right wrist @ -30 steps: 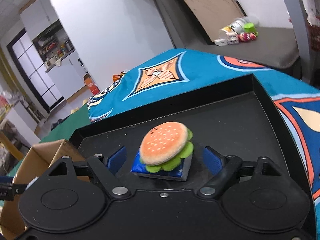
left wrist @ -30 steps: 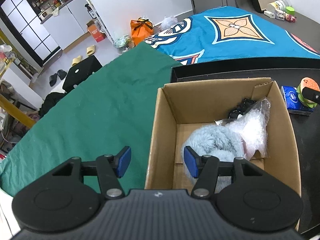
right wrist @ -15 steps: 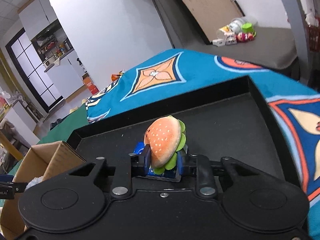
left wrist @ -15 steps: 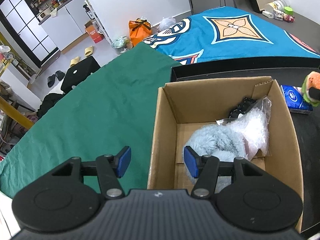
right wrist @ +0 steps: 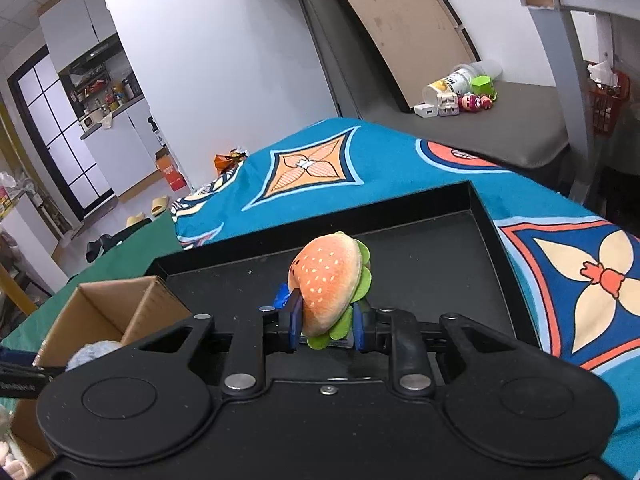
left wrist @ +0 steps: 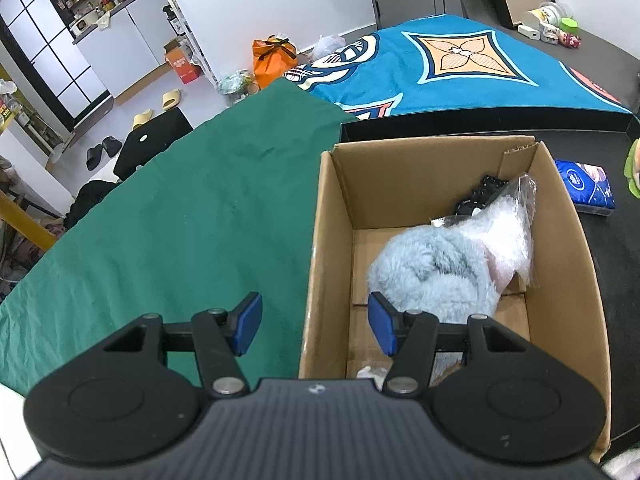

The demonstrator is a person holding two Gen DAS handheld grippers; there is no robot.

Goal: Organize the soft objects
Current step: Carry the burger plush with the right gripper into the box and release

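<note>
The right gripper (right wrist: 325, 325) is clamped on the plush burger (right wrist: 328, 284), squeezed between its blue pads above the black tray (right wrist: 440, 240). The left gripper (left wrist: 314, 324) stands half open, holding nothing, straddling the near wall of the cardboard box (left wrist: 332, 220), where a fluffy blue plush (left wrist: 436, 272) lies by a plastic bag (left wrist: 508, 224)

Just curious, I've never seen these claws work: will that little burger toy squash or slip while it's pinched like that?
The burger toy probably squashes easily: its bun bulges above the right gripper, whose jaws have just closed on it. It looks plush, so likely light and grippy rather than slippery. Being round, it might roll a little if dropped.
</note>
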